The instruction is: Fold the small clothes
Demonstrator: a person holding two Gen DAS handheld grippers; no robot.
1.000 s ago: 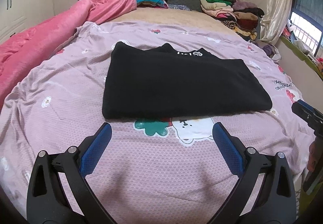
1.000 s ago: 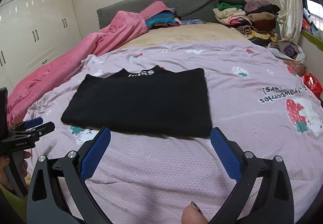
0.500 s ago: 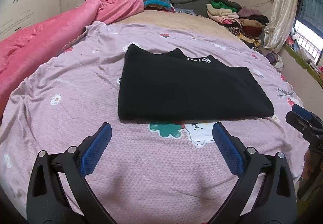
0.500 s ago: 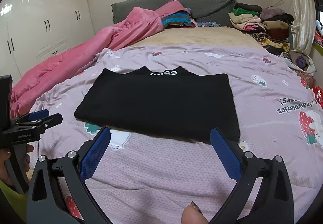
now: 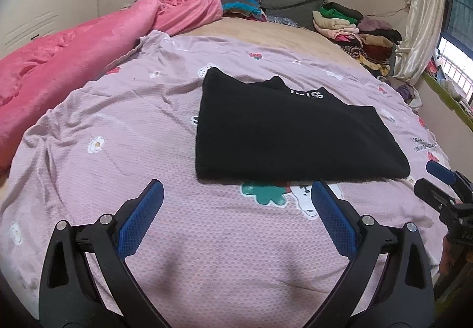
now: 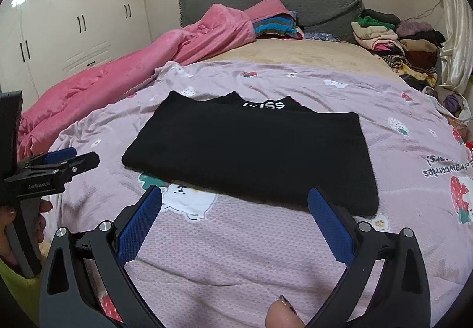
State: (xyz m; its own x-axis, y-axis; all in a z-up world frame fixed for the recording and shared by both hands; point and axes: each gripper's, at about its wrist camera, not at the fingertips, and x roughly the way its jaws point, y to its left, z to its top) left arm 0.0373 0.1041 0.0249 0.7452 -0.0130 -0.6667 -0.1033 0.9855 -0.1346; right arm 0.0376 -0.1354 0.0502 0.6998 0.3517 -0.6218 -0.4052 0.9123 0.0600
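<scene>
A black garment [image 5: 292, 132], already folded into a wide rectangle with white lettering showing at its collar edge, lies flat on the lilac cartoon-print bedspread [image 5: 112, 150], roughly in the middle of the bed. Both tools hover short of its near edge, over bare bedspread, and neither touches the cloth.

The left tool [image 5: 236, 206] is spread wide with nothing between its blue pads [image 5: 142, 215]. The right tool [image 6: 235, 209] is likewise released and empty; a thumb tip [image 6: 280, 314] shows at the bottom of its view.

What matters for the next fold, I would say, is how the rectangle lies: its long axis runs across, left to right, in front of both tools. From the left tool, most of the garment sits ahead and off to the right, its near-left corner just past the left pad. From the right tool, it spreads ahead and leftward, and its near-right corner sits just beyond the right pad. So each tool is nearest its own end of the near edge, which suits a two-handed pinch at the corners.

A pink blanket [image 6: 124, 70] is bunched along the left side, and stacked clothes [image 6: 399, 44] sit at the far right, both well apart from the work.
</scene>
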